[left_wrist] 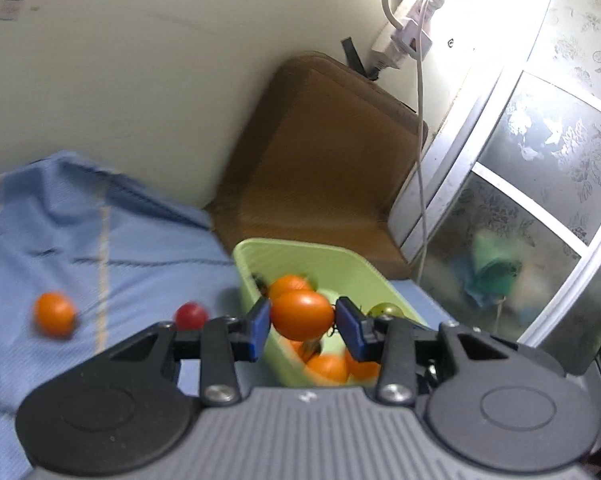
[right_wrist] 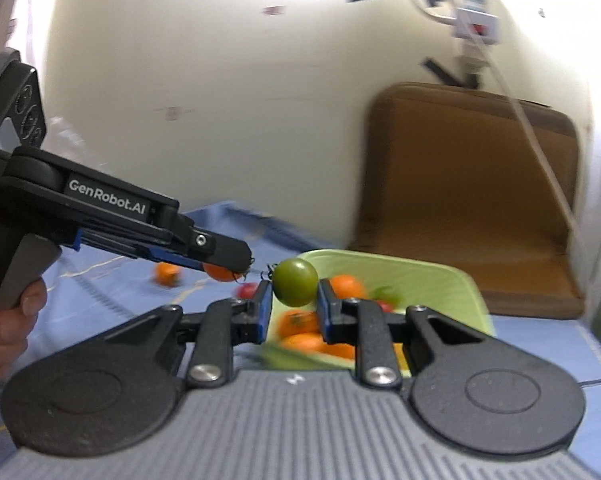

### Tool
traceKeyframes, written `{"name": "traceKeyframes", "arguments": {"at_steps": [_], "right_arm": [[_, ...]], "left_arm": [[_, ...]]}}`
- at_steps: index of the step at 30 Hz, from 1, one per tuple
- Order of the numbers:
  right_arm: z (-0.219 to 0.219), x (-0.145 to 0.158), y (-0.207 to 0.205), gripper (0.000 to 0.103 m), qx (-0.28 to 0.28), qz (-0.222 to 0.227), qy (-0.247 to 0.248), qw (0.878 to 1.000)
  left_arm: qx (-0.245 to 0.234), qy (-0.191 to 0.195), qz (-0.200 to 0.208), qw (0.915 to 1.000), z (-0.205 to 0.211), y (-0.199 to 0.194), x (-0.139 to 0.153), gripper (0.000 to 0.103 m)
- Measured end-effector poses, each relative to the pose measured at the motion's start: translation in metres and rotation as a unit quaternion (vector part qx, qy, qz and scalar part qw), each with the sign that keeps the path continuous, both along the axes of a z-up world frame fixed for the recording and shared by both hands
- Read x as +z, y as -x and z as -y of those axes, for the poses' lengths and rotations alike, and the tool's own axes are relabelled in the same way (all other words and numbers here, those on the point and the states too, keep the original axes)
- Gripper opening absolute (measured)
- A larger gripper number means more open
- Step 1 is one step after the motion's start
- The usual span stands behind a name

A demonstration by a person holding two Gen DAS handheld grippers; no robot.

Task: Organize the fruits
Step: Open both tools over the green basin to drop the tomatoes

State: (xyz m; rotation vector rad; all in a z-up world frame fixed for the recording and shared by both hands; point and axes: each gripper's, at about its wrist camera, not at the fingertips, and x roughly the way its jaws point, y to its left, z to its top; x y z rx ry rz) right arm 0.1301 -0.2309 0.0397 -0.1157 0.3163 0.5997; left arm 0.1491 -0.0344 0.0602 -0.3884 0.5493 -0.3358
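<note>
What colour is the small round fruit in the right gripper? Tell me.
Green: the small round fruit shows best in the right wrist view.

surface: blue cloth (left_wrist: 148, 240) | on it: green tub (left_wrist: 300, 252) (fruit inside), loose tomatoes (left_wrist: 55, 314)

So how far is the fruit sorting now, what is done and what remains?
Done: several orange fruits already lie in the green basket. In hand: the left gripper clamps an orange tomato and the right gripper clamps a green tomato, both near the basket. Left: an orange fruit and a red fruit are on the blue cloth.
</note>
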Motion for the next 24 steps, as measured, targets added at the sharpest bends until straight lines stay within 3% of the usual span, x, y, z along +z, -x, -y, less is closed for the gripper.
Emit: {"name": "traceKeyframes", "arguments": {"at_steps": [4, 9, 11, 12, 13, 18, 24], "right_arm": [[0.008, -0.003, -0.023, 0.027, -0.035, 0.007, 0.007, 0.999], [0.015, -0.012, -0.04, 0.028, -0.063, -0.007, -0.001, 0.998], [0.018, -0.017, -0.045, 0.037, -0.073, -0.015, -0.013, 0.997], [0.02, -0.019, -0.044, 0.046, -0.078, -0.014, -0.018, 0.997], [0.021, -0.02, -0.043, 0.048, -0.085, -0.011, -0.022, 0.996], [0.031, -0.017, -0.038, 0.048, -0.108, 0.011, -0.046, 0.993], [0.04, -0.014, -0.03, 0.048, -0.138, 0.019, -0.078, 0.987]], "left_arm": [[-0.008, 0.019, -0.012, 0.9997, 0.013, -0.033, -0.002, 0.036], [-0.007, -0.012, -0.021, 0.9997, 0.033, -0.053, -0.008, 0.038], [-0.01, -0.017, -0.024, 0.9995, 0.038, -0.055, -0.011, 0.044], [-0.008, -0.02, -0.023, 0.9995, 0.04, -0.054, -0.012, 0.053], [-0.005, -0.022, -0.021, 0.9995, 0.041, -0.053, -0.013, 0.057], [-0.001, -0.02, -0.007, 0.9998, 0.04, -0.043, -0.008, 0.058], [0.029, -0.007, 0.039, 0.9988, 0.017, -0.006, 0.01, 0.059]]}}
